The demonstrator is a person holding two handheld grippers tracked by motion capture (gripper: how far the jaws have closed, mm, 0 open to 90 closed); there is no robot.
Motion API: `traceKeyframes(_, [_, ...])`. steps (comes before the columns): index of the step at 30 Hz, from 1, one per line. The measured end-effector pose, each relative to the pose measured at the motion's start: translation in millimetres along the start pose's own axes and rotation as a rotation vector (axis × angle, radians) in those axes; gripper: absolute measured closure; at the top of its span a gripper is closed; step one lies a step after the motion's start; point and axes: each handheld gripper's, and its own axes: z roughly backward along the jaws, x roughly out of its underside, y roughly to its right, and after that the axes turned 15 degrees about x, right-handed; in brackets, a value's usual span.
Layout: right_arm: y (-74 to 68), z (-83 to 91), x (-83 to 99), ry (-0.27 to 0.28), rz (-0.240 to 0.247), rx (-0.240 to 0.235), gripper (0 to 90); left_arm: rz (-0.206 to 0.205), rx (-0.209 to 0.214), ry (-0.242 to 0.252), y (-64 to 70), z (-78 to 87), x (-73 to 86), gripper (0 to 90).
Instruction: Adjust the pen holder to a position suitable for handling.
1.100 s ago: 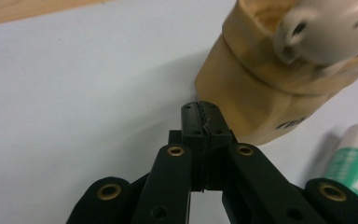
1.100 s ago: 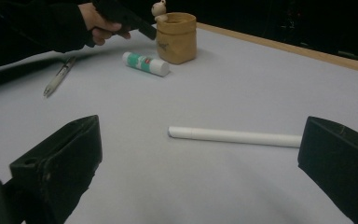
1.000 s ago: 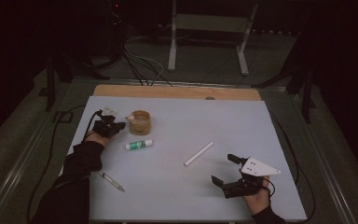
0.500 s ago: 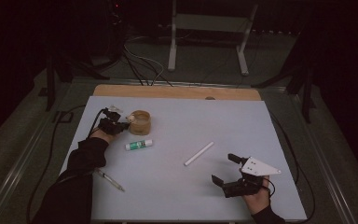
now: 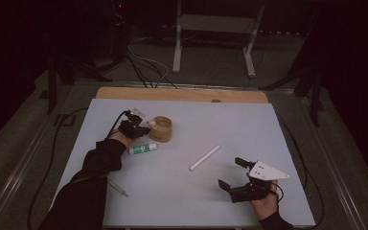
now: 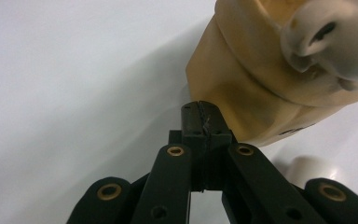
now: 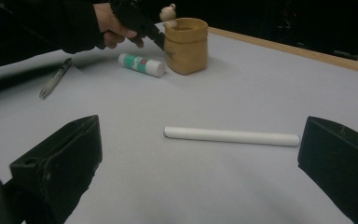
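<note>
A tan cup [image 5: 162,129] stands at the table's back left, and a small pale rounded figure [image 7: 169,14] pokes up at its rim. My left gripper [image 5: 138,126] is shut, its tips [image 6: 200,116] close against the cup's outer wall [image 6: 256,88] with nothing seen between them. A white stick [image 5: 204,158] lies flat near the table's middle. My right gripper [image 5: 231,173] rests at the front right, open wide. In the right gripper view the stick [image 7: 230,136] lies a little ahead of the gap between the jaws, untouched.
A green-and-white glue stick [image 5: 143,148] lies just in front of the cup. A pen [image 5: 117,187] lies by the left forearm near the front left. The white sheet [image 5: 268,134] covers the table, with a wooden strip [image 5: 182,94] along the far edge.
My left gripper has moved right, from a short way off up to the cup. The right gripper and the white stick have stayed put.
</note>
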Motion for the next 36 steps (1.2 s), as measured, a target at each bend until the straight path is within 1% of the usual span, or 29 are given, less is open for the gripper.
traceKeyframes(2, [0.0,0.2,-0.1,0.000,0.001,0.000,0.0,-0.012,0.013,-0.007,5.4,-6.2,-5.5,90.0])
traceKeyframes(3, [0.0,0.4,-0.1,0.001,0.002,0.001,0.0,-0.023,0.015,-0.020,8.0,-8.5,-8.5,90.0])
traceKeyframes(4, [0.2,0.6,-0.1,0.003,0.001,0.002,0.0,-0.027,0.025,-0.026,10.9,-11.4,-11.1,90.0])
traceKeyframes(6, [0.8,0.5,0.0,0.003,-0.001,0.002,0.0,-0.052,0.041,-0.045,18.9,-17.0,-16.3,90.0])
traceKeyframes(7, [1.0,0.5,0.1,0.003,-0.001,0.002,0.0,-0.059,0.057,-0.050,22.9,-20.0,-18.7,90.0])
traceKeyframes(9, [1.5,0.7,0.1,0.004,-0.002,0.002,0.0,-0.081,0.070,-0.064,30.3,-25.7,-23.3,90.0])
traceKeyframes(10, [1.5,0.7,0.1,0.004,-0.002,0.002,0.0,-0.092,0.077,-0.070,33.4,-28.4,-25.5,90.0])
traceKeyframes(11, [1.5,0.7,0.1,0.004,-0.002,0.002,0.0,-0.092,0.077,-0.070,33.4,-28.4,-25.5,90.0])
traceKeyframes(12, [1.4,1.2,0.0,0.004,0.000,0.004,0.0,-0.105,0.087,-0.081,40.3,-34.0,-30.3,90.0])
traceKeyframes(16, [1.9,1.2,0.2,0.005,-0.001,0.004,0.0,-0.132,0.105,-0.093,51.5,-41.2,-36.2,90.0])
traceKeyframes(23, [1.7,1.9,-0.2,0.006,-0.002,0.004,0.0,-0.158,0.143,-0.097,69.0,-51.4,-44.1,90.0])
traceKeyframes(24, [1.9,1.9,-0.2,0.007,-0.002,0.005,0.0,-0.166,0.149,-0.100,71.2,-52.2,-45.4,90.0])
traceKeyframes(25, [2.1,1.9,-0.2,0.007,-0.002,0.004,0.0,-0.168,0.149,-0.100,73.6,-53.3,-46.5,90.0])
traceKeyframes(26, [2.1,1.9,-0.2,0.007,-0.002,0.004,0.0,-0.174,0.151,-0.102,75.2,-54.5,-47.6,90.0])
traceKeyframes(36, [2.8,1.9,-0.1,0.007,0.002,0.008,0.0,-0.181,0.167,-0.100,85.4,-65.2,-55.0,90.0])
